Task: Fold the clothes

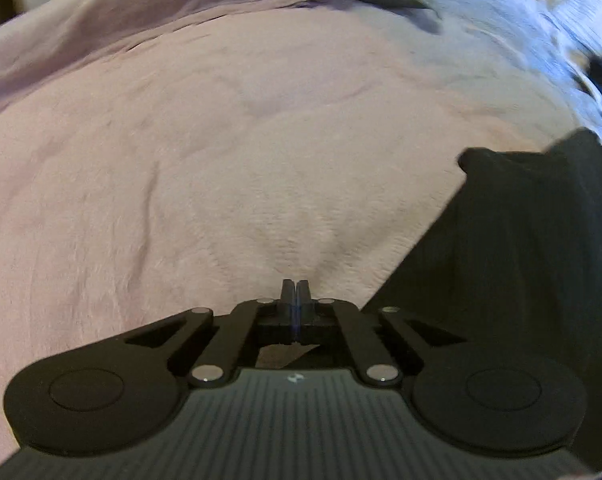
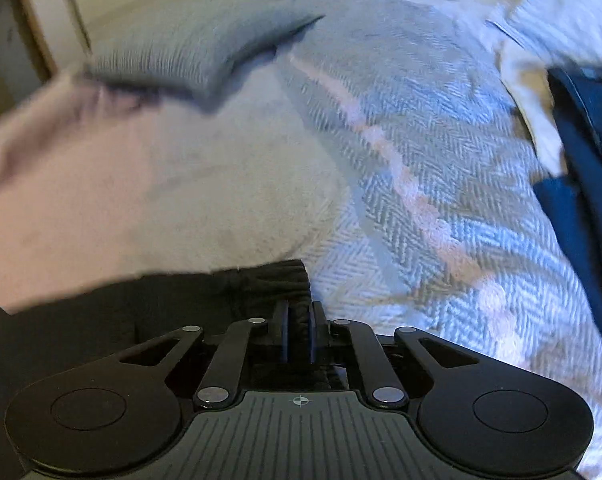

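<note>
A black garment (image 1: 521, 240) lies on the pink blanket (image 1: 221, 140) at the right of the left wrist view. My left gripper (image 1: 295, 286) is shut with its fingers together; black fabric seems caught low between them. In the right wrist view the same black garment (image 2: 141, 304) lies at the lower left, with its gathered waistband (image 2: 277, 274) just ahead. My right gripper (image 2: 299, 312) is shut on this waistband, the fabric bunched between the fingers.
A grey knitted pillow (image 2: 205, 48) lies at the far end of the bed. A blue-white herringbone blanket (image 2: 441, 152) covers the right side. Dark blue clothes (image 2: 589, 140) lie at the far right. A pale wall and cupboard stand beyond the bed.
</note>
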`<state>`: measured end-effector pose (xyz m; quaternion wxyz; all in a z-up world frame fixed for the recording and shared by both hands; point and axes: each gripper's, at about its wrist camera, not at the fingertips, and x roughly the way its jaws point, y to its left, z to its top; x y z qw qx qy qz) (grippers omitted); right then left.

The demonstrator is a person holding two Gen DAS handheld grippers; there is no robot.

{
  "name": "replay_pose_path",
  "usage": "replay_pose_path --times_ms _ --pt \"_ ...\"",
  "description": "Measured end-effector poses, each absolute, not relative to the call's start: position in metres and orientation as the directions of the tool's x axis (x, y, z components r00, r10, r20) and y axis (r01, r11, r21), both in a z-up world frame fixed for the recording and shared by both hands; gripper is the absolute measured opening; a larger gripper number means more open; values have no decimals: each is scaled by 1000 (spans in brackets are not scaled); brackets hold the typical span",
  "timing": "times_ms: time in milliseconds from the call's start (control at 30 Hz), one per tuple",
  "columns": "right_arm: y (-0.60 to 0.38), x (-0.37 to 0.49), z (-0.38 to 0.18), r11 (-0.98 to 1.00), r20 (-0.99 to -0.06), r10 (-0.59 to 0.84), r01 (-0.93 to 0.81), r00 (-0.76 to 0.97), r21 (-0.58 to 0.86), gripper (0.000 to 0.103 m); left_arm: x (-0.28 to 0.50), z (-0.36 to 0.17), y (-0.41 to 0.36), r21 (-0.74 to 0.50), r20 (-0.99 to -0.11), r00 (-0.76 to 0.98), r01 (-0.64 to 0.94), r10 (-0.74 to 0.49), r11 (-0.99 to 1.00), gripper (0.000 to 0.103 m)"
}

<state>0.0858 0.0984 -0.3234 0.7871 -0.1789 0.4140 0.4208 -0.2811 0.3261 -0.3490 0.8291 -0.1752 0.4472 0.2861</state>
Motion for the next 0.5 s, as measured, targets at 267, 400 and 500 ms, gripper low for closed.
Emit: replay_pose_path --times_ms 267,400,500 --pt "72 65 -278 634 -743 545 -771 388 63 19 -325 -291 302 -140 -771 523 -695 363 705 1" --pt "62 36 -266 576 -742 562 -817 366 34 20 -344 -278 278 -179 -778 525 -711 345 680 1" --pt "48 21 -269 570 -762 537 -822 362 11 21 -355 -277 258 -178 -802 500 -722 326 669 0"
